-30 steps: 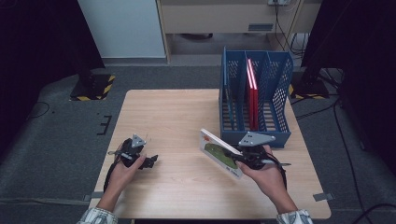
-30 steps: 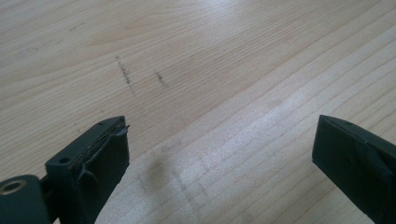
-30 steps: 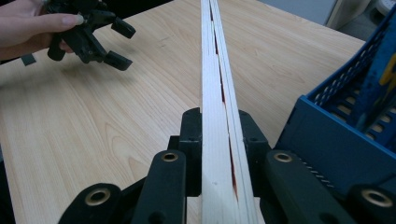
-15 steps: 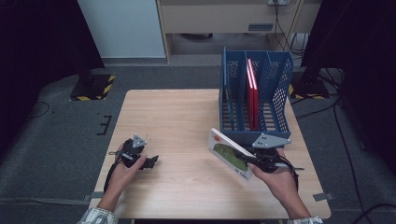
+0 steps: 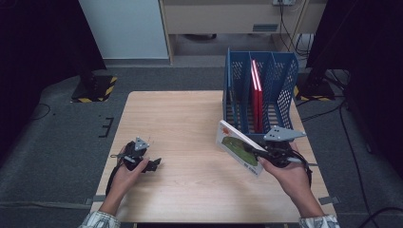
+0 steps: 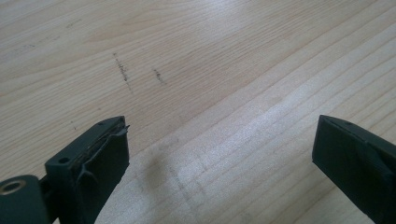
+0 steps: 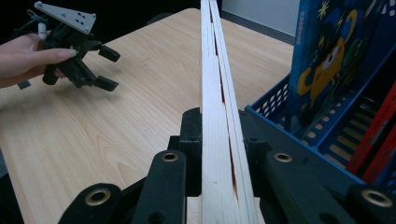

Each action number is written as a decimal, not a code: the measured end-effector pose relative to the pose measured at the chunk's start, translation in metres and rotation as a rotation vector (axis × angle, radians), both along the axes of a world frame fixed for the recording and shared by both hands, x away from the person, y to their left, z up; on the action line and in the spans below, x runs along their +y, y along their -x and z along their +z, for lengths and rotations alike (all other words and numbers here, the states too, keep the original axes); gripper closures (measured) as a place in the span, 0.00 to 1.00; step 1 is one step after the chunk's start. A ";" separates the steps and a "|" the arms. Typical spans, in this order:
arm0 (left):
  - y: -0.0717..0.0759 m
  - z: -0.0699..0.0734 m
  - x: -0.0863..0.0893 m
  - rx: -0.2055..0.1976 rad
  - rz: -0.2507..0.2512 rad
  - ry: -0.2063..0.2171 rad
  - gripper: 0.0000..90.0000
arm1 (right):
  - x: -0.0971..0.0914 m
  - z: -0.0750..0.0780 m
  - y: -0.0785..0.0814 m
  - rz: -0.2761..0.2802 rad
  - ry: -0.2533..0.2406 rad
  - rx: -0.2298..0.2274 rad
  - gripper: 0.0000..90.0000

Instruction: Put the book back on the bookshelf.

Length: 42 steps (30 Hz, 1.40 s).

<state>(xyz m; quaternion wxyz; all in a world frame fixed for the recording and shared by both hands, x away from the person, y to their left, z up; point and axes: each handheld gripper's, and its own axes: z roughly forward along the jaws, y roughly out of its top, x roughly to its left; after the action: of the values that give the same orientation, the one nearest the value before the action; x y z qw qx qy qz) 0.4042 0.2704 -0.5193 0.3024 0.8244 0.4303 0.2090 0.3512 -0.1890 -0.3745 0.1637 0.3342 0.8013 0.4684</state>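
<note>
— How far along is the filing?

— Partway, I'd judge. The blue rack (image 5: 260, 90) stands at the bench's (image 5: 180, 123) far right corner and already holds a red book (image 5: 257, 95) upright in a middle slot; the right gripper view also shows a cartoon-covered book (image 7: 327, 60) standing in the rack.

— And the book in hand?

— The right gripper (image 5: 260, 153) is clamped on a thin picture book (image 5: 237, 148), its pads pressing both covers. The book hangs tilted over the bench just in front of the rack, near the right edge, not yet in any slot. In the right gripper view its page edges (image 7: 217, 116) run straight up between the jaws.

— What's left?

— Turning that book upright, lining it up with a free slot and lowering it in, then letting go. I cannot tell which slot is meant.

— The other hand?

— The left gripper (image 5: 153, 165) rests near the bench's near left corner, jaws wide apart with nothing between them, just bare wood beneath.
</note>
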 end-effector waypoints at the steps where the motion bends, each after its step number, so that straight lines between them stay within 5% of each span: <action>1: 0.000 0.000 0.000 0.000 0.001 0.000 0.04 | 0.000 0.000 0.000 0.000 0.000 0.000 0.85; 42: 0.002 0.003 0.004 -0.005 0.018 0.016 0.04 | -0.042 0.020 -0.005 -0.127 -0.023 -0.016 0.85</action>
<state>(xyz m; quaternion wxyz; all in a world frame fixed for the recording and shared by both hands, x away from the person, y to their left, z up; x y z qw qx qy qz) 0.4019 0.2747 -0.5163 0.3080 0.8176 0.4387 0.2102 0.3566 -0.2306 -0.3547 0.1958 0.3824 0.7717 0.4689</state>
